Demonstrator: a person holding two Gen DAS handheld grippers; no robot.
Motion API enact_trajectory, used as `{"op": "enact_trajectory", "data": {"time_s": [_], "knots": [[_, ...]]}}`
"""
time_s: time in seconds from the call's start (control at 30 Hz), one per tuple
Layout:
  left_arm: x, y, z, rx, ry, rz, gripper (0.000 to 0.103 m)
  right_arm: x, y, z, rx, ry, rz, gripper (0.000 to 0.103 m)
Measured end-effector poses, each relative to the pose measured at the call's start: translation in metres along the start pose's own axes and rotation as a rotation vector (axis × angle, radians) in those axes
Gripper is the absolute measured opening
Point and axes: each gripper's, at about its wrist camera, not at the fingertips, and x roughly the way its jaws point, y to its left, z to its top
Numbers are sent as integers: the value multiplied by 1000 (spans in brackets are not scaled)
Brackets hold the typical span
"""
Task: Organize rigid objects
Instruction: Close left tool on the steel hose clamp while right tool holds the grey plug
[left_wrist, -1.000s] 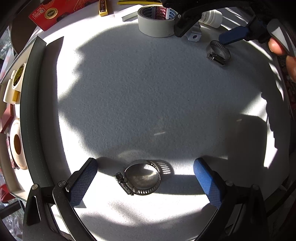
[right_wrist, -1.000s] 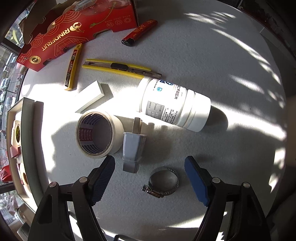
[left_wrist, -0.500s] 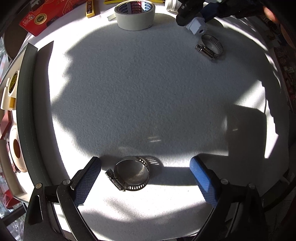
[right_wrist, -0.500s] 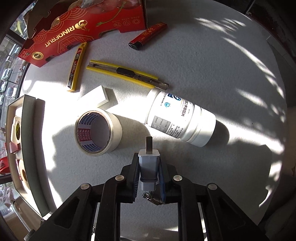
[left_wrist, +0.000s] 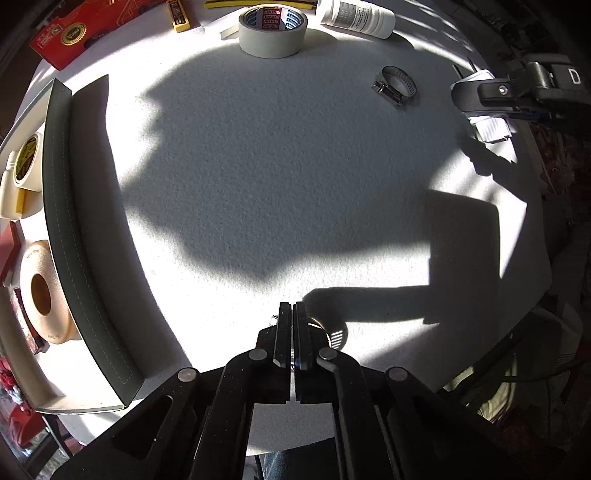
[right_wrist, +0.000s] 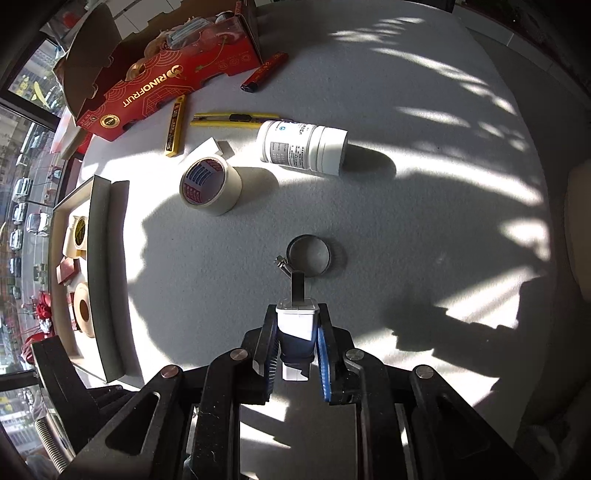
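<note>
My left gripper (left_wrist: 293, 314) is shut on a metal hose clamp (left_wrist: 325, 328), most of it hidden behind the fingers, low over the white felt table (left_wrist: 295, 166). My right gripper (right_wrist: 297, 325) is shut on a white plug adapter (right_wrist: 297, 321), held above the table; it also shows in the left wrist view (left_wrist: 487, 122). A second hose clamp (right_wrist: 308, 256) lies just ahead of the adapter's prong and shows in the left wrist view (left_wrist: 395, 85). A dark green tray (left_wrist: 74, 236) stands at the left, holding tape rolls (left_wrist: 42, 291).
At the far side lie a masking tape roll (right_wrist: 210, 184), a white bottle on its side (right_wrist: 303, 147), a white eraser block (right_wrist: 208, 147), a yellow utility knife (right_wrist: 236, 120), a yellow blade case (right_wrist: 175, 127), a red lighter (right_wrist: 264, 72) and a red box (right_wrist: 166, 81).
My left gripper has shut on the near hose clamp. My right gripper, holding the plug adapter, has lifted and pulled back to the right, away from the tape roll and bottle.
</note>
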Motion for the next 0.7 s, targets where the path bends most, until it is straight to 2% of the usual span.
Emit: {"op": "enact_trajectory", "data": {"time_s": [0.1,0.13,0.17,0.2,0.23,0.27,0.33,0.4,0.57,0.63,0.7], "knots": [[2,9,-5,14,-21,4,2,2,-4,-18,24,29,8,19],[2,8,-6,21,-27,18,11,6,-2,-22,31,35,5,19],[-1,6,-6,27,-39,41,37,7,-3,-26,37,41,6,19],[0,6,-5,31,-42,58,56,7,-4,-30,47,46,8,19],[-1,5,-4,32,-50,57,80,8,-4,-33,55,50,9,19],[-3,4,-4,30,-69,40,81,8,-5,-37,62,55,10,19],[-2,-1,-3,49,-57,12,81,6,-7,-42,77,56,15,19],[-1,-8,-7,90,-42,13,81,6,-7,-47,89,58,16,19],[24,-34,-15,169,27,88,81,3,-9,-53,104,68,15,19],[25,-42,-20,201,11,110,81,3,-7,-55,101,70,13,19],[25,-47,-24,246,6,141,77,2,-6,-55,99,72,13,19]]}}
